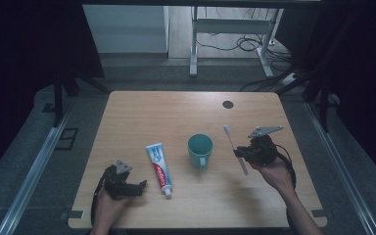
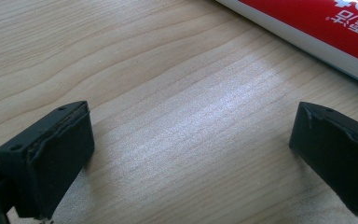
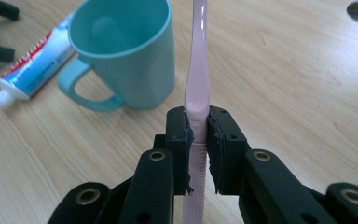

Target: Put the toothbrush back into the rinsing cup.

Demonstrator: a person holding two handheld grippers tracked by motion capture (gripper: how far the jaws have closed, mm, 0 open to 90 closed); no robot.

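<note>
A pink toothbrush (image 1: 235, 147) with a white head is clamped at mid-handle in my right gripper (image 1: 240, 153), right of the cup; in the right gripper view the toothbrush (image 3: 197, 74) rises between the shut jaws of the right gripper (image 3: 198, 135). A teal cup (image 1: 200, 150) with a handle stands upright at the table's middle, also seen as the cup (image 3: 123, 51) in the right gripper view. A red, white and blue toothpaste tube (image 1: 159, 168) lies flat left of it. My left gripper (image 1: 139, 187) rests open on the table beside the tube's cap end, with bare wood between its jaws (image 2: 191, 140); the tube (image 2: 317, 28) crosses the upper right.
The wooden table (image 1: 142, 117) has a dark round hole (image 1: 228, 104) near its far edge. Behind the table stand a white desk frame (image 1: 235, 27) and cables on the floor. Dark curtains flank both sides.
</note>
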